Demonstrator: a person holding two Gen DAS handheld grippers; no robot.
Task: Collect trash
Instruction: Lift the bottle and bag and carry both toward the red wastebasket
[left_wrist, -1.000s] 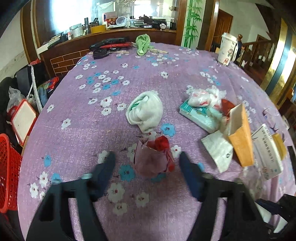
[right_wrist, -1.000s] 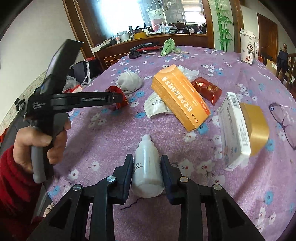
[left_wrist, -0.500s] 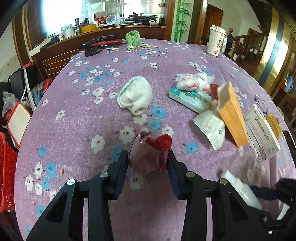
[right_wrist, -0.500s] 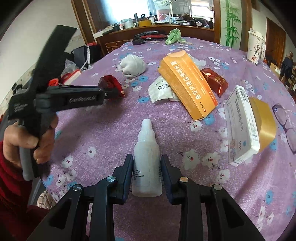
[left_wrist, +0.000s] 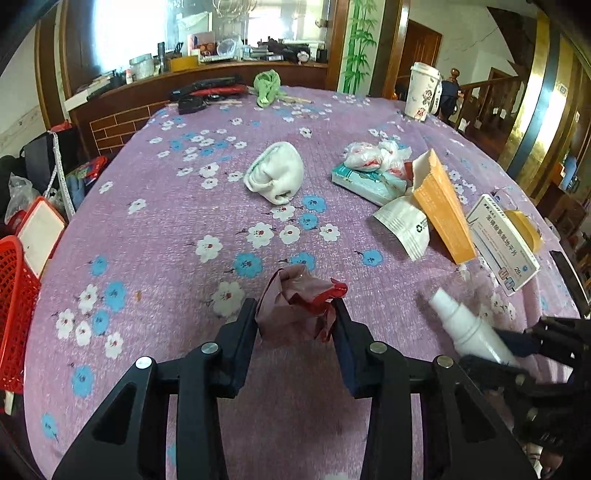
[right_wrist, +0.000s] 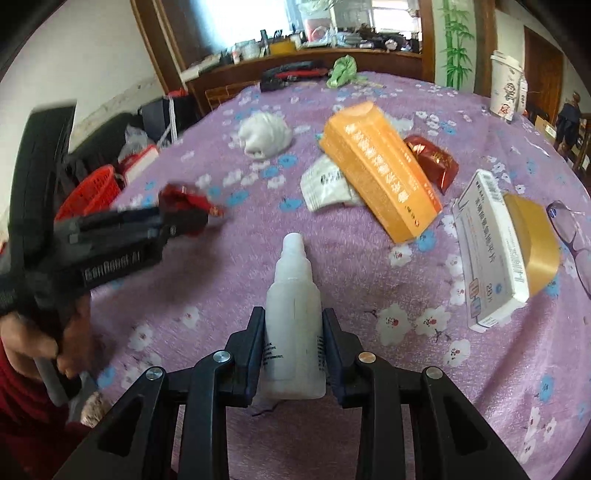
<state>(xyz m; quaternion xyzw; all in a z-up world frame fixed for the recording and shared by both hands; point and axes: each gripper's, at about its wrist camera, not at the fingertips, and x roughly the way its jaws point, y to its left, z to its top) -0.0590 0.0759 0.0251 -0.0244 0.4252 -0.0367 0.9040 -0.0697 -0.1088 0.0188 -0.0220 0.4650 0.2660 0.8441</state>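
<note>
My left gripper (left_wrist: 293, 314) is shut on a crumpled red wrapper (left_wrist: 299, 302) and holds it above the purple flowered tablecloth (left_wrist: 184, 229). The wrapper also shows in the right wrist view (right_wrist: 184, 201), blurred, between the left gripper's fingers. My right gripper (right_wrist: 293, 325) is shut on a white plastic bottle (right_wrist: 293, 314), nozzle pointing forward; the bottle also shows at the right of the left wrist view (left_wrist: 465, 328). Other trash lies on the table: an orange box (right_wrist: 380, 173), a white packet (right_wrist: 325, 182), a white medicine box (right_wrist: 487, 251), a dark red wrapper (right_wrist: 432, 158).
A red basket (right_wrist: 90, 192) stands off the table's left edge, also at the far left of the left wrist view (left_wrist: 14, 306). A white balled cloth (left_wrist: 277, 177), a tissue pack (left_wrist: 369, 181), a paper cup (left_wrist: 421, 92), a green cloth (left_wrist: 267, 86) and glasses (right_wrist: 569, 229) lie on the table.
My left gripper closed on the red wrapper, lifted it and drew back toward the near left. My right gripper stayed shut on the bottle and rose slightly.
</note>
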